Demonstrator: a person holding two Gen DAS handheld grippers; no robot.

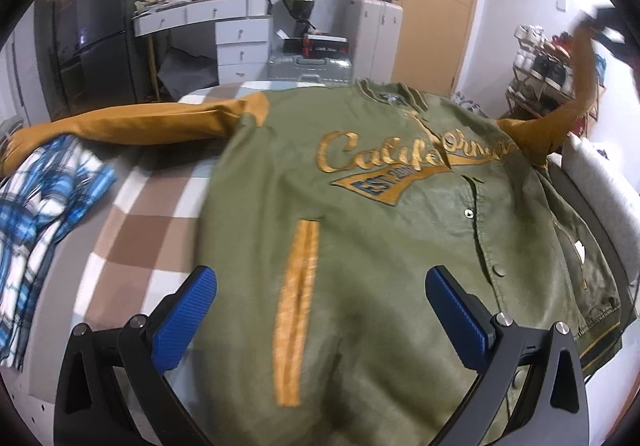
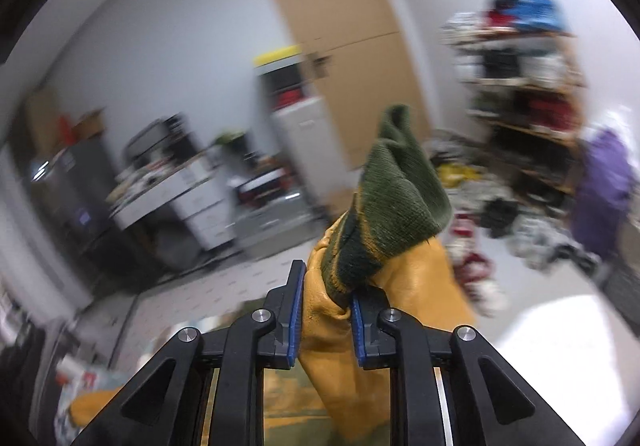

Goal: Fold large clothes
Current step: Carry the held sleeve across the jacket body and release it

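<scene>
An olive green varsity jacket [image 1: 360, 230] with mustard sleeves and "California" lettering lies front up on the checked bed [image 1: 136, 221]. My left gripper [image 1: 320, 286] is open and empty, hovering over the jacket's lower front near the mustard pocket trim [image 1: 296, 298]. Its left sleeve [image 1: 152, 125] lies flat, stretched out to the left. My right gripper [image 2: 326, 298] is shut on the right sleeve [image 2: 420, 278] just below its green knit cuff [image 2: 400, 189], holding it up in the air. The raised sleeve [image 1: 576, 101] shows at the right in the left wrist view.
A blue and white plaid garment [image 1: 44, 201] lies at the bed's left side. Behind the bed stand a black fridge [image 1: 100, 25], a white desk with drawers [image 1: 224, 29], a suitcase [image 1: 308, 65], a wooden door [image 1: 436, 5] and a shoe rack [image 1: 540, 65].
</scene>
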